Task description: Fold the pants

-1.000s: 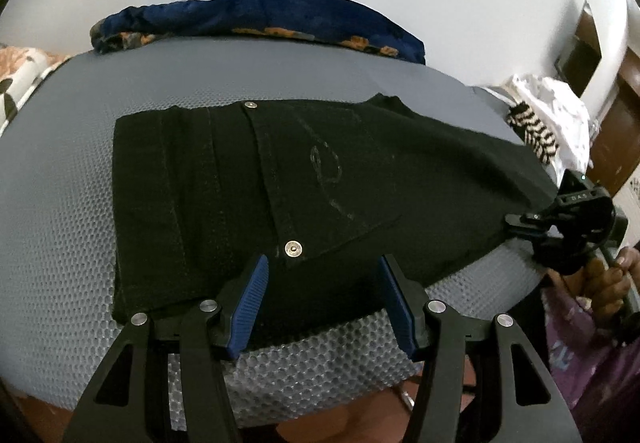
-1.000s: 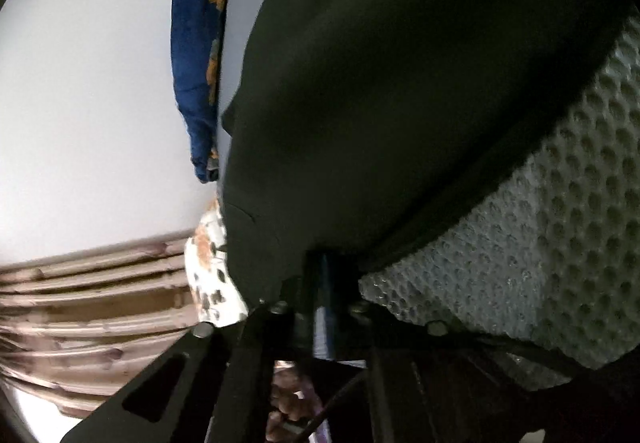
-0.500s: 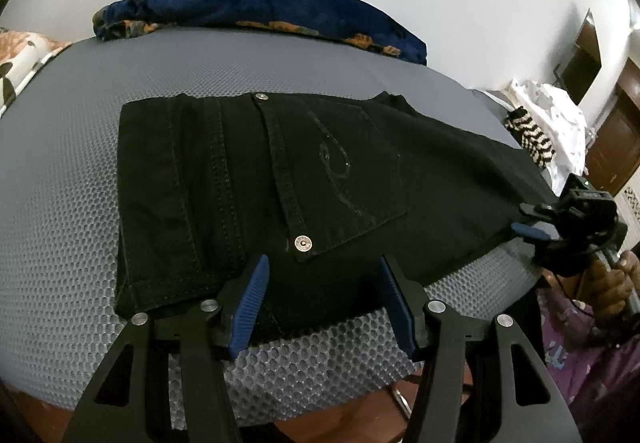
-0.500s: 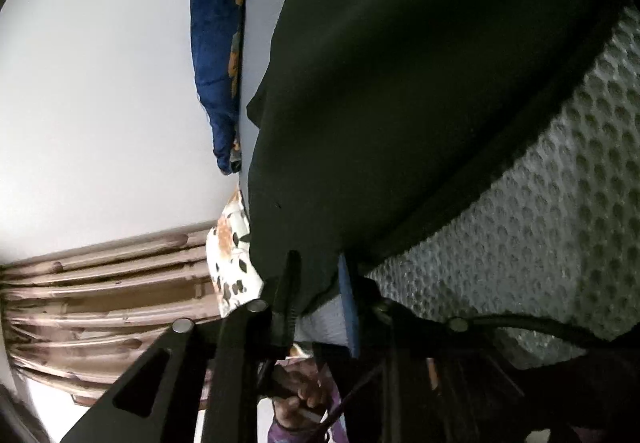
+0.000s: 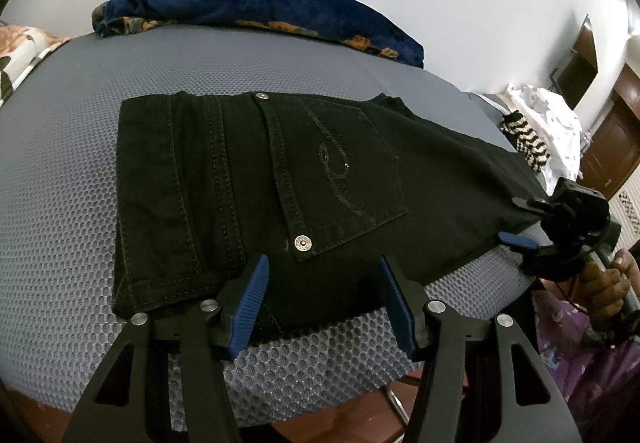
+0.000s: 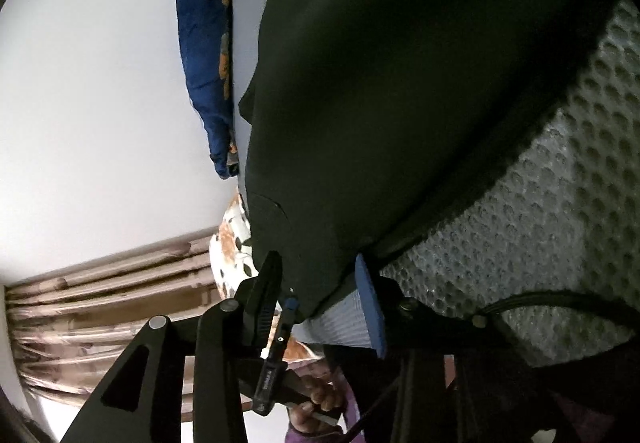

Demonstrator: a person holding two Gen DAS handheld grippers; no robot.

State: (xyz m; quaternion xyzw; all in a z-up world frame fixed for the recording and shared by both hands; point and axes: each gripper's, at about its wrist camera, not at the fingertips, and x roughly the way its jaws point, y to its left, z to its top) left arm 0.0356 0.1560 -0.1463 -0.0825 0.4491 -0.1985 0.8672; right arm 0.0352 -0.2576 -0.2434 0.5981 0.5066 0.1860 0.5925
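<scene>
My left tongs (image 5: pixel 322 303) hang open over the near edge of the folded black pants (image 5: pixel 304 183) on the grey mattress (image 5: pixel 60 203), while my right tongs (image 5: pixel 520 221), jaws parted, sit at the pants' far right end.

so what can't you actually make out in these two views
- Left wrist view: the black pants near edge, hidden behind the left gripper.
- Right wrist view: the pants' stitching and pocket, too dark and close.
- Left wrist view: the striped cloth, too small to identify.
</scene>
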